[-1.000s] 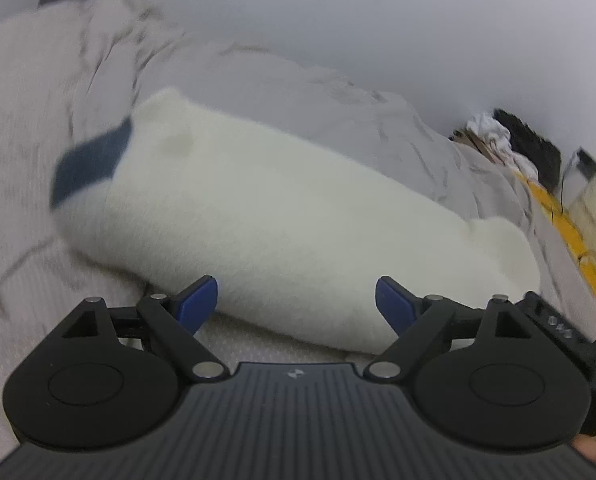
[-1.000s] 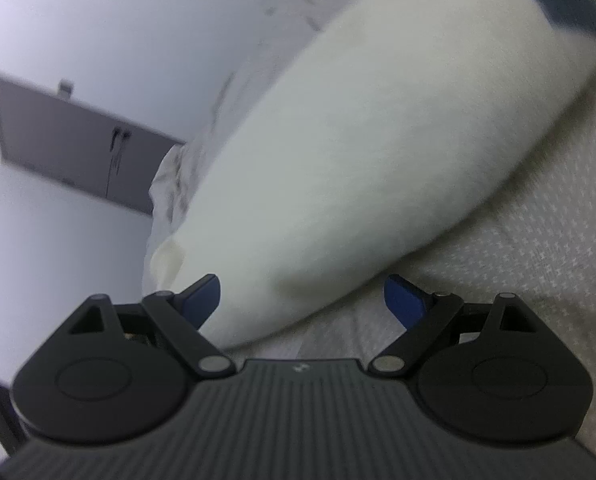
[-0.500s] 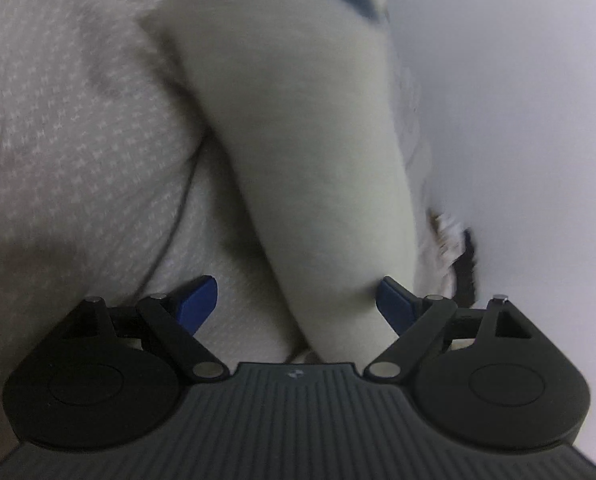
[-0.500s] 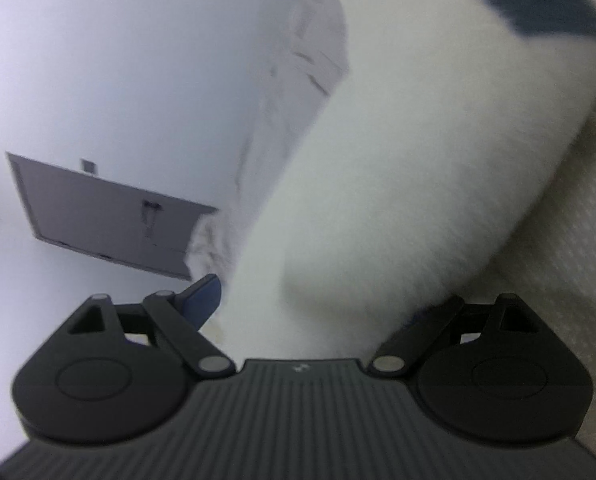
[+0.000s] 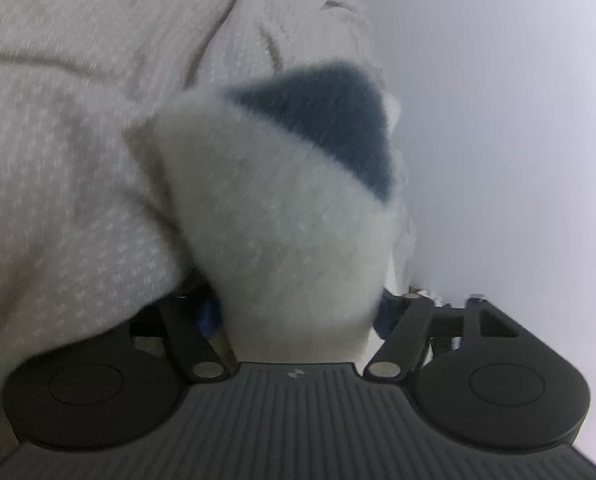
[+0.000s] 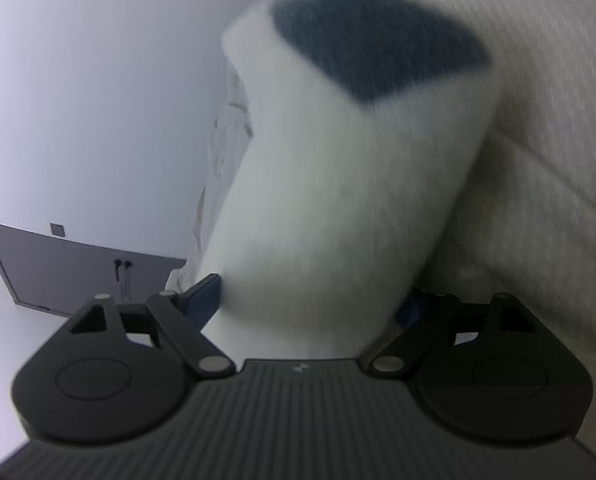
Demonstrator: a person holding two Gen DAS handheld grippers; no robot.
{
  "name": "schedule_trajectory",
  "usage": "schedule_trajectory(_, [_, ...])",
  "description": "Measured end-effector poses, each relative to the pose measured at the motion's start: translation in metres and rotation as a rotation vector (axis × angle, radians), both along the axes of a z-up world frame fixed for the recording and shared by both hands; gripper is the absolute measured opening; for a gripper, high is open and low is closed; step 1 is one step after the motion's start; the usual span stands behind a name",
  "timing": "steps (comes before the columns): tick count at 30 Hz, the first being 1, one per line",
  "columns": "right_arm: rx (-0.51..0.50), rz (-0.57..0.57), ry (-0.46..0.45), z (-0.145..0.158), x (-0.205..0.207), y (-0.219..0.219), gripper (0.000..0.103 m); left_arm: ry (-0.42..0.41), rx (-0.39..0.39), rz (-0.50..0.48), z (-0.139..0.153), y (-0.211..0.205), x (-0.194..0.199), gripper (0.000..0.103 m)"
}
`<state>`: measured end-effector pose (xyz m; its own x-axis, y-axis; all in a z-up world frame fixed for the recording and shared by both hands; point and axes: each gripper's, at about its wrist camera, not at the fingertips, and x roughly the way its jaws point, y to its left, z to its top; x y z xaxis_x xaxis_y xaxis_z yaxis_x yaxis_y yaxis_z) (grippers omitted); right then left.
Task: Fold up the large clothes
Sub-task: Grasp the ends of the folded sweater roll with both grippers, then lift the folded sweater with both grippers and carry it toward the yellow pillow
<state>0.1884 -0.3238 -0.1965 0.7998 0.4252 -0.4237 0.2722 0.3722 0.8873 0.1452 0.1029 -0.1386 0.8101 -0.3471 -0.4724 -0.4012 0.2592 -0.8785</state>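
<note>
left tongs [image 5: 295, 314] – jaws just closing | right tongs [image 6: 314, 300] – jaws just closing

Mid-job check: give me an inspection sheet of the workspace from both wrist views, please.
Surface: bedspread, pale, dotted weave, creased.
Job's things: fluffy white garment with a dark blue patch, bundled on the bed.
Clutter: nothing seen.
Grippers: left gripper and right gripper each have the garment between the fingers; both have just been closing; whether the pads press yet is unclear.
Cables: nothing seen.
Surroundings: plain wall; grey door in the right wrist view.
</note>
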Motion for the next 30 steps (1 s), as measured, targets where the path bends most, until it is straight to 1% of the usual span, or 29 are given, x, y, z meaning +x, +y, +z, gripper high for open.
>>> schedule_trajectory(1, [-0.024,-0.003,-0.005,0.002,0.002,0.001,0.083,-0.003,0.026,-0.002,0.003,-0.001,0.002,0.064])
schedule_trajectory(2, [-0.055,-0.005,-0.008,0.004,0.004,0.002,0.079,-0.002,0.060,-0.008,0.006,-0.002,0.004,0.062])
schedule_trajectory(3, [-0.078,-0.004,-0.014,0.005,0.005,0.000,0.073,-0.001,0.089,-0.014,0.010,-0.003,0.010,0.055])
schedule_trajectory(4, [-0.102,-0.001,-0.020,0.007,0.006,0.002,0.070,-0.006,0.126,-0.022,0.015,-0.004,0.012,0.050])
schedule_trajectory(6, [-0.158,0.009,-0.040,0.013,0.008,0.005,0.055,-0.022,0.199,-0.040,0.026,-0.009,0.016,0.045])
schedule_trajectory(8, [-0.234,0.023,-0.075,0.024,0.009,0.013,0.049,-0.043,0.239,-0.043,0.034,-0.013,0.012,0.043])
schedule_trajectory(9, [-0.266,0.027,-0.094,0.030,0.009,0.013,0.047,-0.052,0.244,-0.040,0.035,-0.014,0.007,0.041])
schedule_trajectory(11, [-0.310,0.034,-0.124,0.041,-0.003,0.013,0.044,-0.061,0.259,-0.041,0.038,-0.014,-0.002,0.040])
schedule_trajectory(14, [-0.329,0.040,-0.154,0.052,-0.020,0.012,0.043,-0.080,0.267,-0.040,0.044,-0.010,-0.016,0.039])
schedule_trajectory(15, [-0.340,0.042,-0.162,0.054,-0.033,0.006,0.042,-0.086,0.267,-0.040,0.047,-0.008,-0.020,0.039])
schedule_trajectory(17, [-0.364,0.045,-0.177,0.062,-0.047,0.006,0.042,-0.103,0.271,-0.047,0.054,-0.006,-0.030,0.038])
schedule_trajectory(19, [-0.368,0.040,-0.191,0.069,-0.055,0.004,0.042,-0.122,0.279,-0.059,0.067,-0.006,-0.046,0.038])
schedule_trajectory(20, [-0.369,0.038,-0.197,0.069,-0.053,0.002,0.042,-0.135,0.281,-0.069,0.071,-0.007,-0.052,0.038])
schedule_trajectory(25, [-0.387,0.037,-0.243,0.091,-0.068,-0.008,0.042,-0.187,0.271,-0.101,0.092,-0.014,-0.074,0.037])
schedule_trajectory(27, [-0.398,0.036,-0.258,0.105,-0.067,-0.008,0.042,-0.212,0.285,-0.133,0.105,-0.020,-0.077,0.037])
schedule_trajectory(30, [-0.379,0.015,-0.274,0.119,-0.068,-0.020,0.042,-0.243,0.307,-0.168,0.125,-0.034,-0.075,0.038])
